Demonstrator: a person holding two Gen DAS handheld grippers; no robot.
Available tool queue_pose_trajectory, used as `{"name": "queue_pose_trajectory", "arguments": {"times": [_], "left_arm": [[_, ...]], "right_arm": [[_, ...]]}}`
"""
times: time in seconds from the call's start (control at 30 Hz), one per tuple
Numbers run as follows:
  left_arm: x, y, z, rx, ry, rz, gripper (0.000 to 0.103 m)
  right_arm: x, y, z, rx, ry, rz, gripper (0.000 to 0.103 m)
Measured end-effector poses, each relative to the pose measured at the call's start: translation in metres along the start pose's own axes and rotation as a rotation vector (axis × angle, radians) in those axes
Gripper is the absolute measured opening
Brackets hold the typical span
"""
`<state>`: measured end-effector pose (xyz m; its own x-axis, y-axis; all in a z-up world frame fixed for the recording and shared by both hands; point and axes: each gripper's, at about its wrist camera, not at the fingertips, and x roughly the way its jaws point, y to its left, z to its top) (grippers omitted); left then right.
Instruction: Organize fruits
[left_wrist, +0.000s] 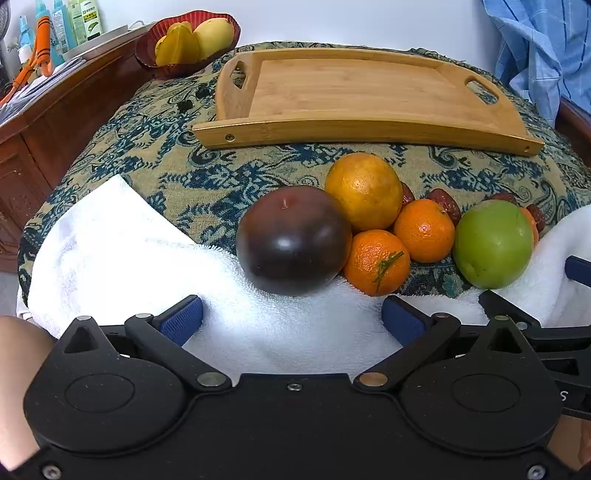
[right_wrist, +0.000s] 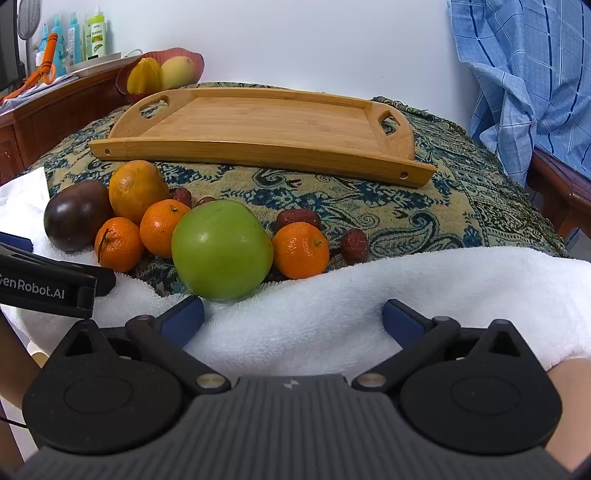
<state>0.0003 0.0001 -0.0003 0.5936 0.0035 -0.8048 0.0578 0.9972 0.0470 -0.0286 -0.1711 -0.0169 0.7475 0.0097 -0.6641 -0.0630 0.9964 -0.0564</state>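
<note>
Black plastic, blue-padded: our left gripper (left_wrist: 291, 317) and our right gripper (right_wrist: 293, 317) both hang with jaws spread wide and nothing between them, each low over the white terry towel (right_wrist: 332, 295) that lies along the near edge. Just past the towel's fold we list the fruit cluster, lying on the blue-and-tan paisley cloth (right_wrist: 424, 206). Item one, the dark purple round fruit (left_wrist: 293, 240), sits partly on the towel, directly ahead of our left gripper. Item two, the green apple (right_wrist: 221, 249), touches the towel edge, just beyond our right gripper's left finger. Between those two we count two small orange mandarins (left_wrist: 376, 262), side by side and touching, with a larger yellow-orange citrus (left_wrist: 364, 192) behind them, against the purple fruit. A third small mandarin (right_wrist: 301, 251) sits right of the apple, touching it. Several wrinkled red dried dates (right_wrist: 354, 245) lie scattered around and behind the cluster. Farther back, well apart from all fruit, the bamboo serving tray with cut-out handles (right_wrist: 258, 147) rests on the cloth. Farthest, at the left rear, a dark red glass bowl (left_wrist: 147, 48) holds yellow fruits, a starfruit among them.
</note>
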Motion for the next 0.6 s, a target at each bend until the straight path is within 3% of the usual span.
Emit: {"name": "queue_pose_trajectory", "arguments": {"times": [0.6], "left_arm": [[-0.0011,0.0009,-0.0022,-0.003,-0.027,-0.001,0.103]], "right_arm": [[-0.0002,0.0008,-0.0008,-0.006,-0.004,-0.006,0.103]]}}
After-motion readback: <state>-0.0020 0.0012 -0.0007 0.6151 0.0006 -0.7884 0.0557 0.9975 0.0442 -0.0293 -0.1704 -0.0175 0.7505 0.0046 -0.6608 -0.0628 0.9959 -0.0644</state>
